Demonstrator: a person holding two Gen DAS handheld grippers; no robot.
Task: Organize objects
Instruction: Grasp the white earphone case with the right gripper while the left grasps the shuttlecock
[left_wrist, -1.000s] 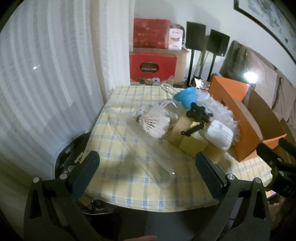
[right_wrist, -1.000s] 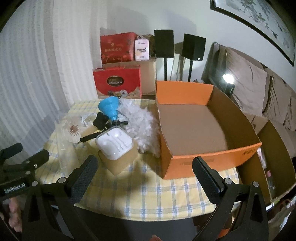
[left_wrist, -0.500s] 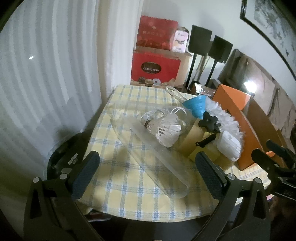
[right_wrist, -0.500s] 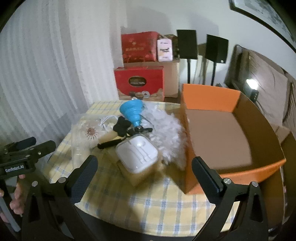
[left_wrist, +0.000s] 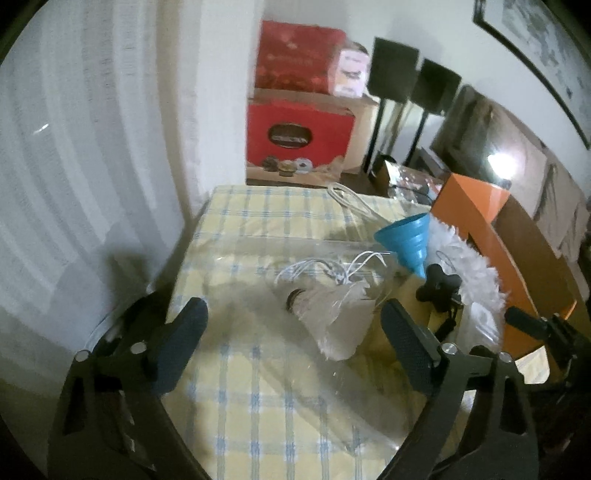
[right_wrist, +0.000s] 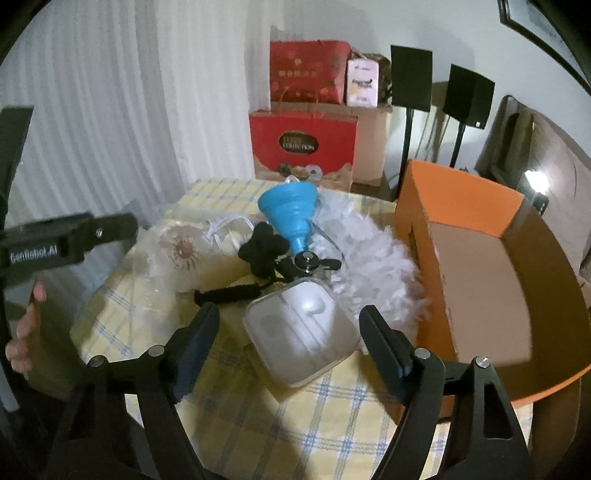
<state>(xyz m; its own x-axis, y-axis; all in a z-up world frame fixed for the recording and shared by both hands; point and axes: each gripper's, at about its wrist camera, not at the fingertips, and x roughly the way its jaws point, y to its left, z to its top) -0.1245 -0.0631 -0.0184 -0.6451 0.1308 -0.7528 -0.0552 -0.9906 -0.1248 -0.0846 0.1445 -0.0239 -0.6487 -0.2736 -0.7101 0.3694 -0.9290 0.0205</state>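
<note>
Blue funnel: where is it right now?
In the right wrist view the blue funnel sits mid-table, spout down, between the black knob and the white duster.

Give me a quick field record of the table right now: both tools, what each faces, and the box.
left tool: open, holding nothing
left tool faces: shuttlecock in clear plastic tube
right tool: open, holding nothing
right tool faces: white earphone case
orange box: open, nothing visible inside, to the right of the pile
also in pile: blue funnel, white fluffy duster, black knob
surface: checked tablecloth
</note>
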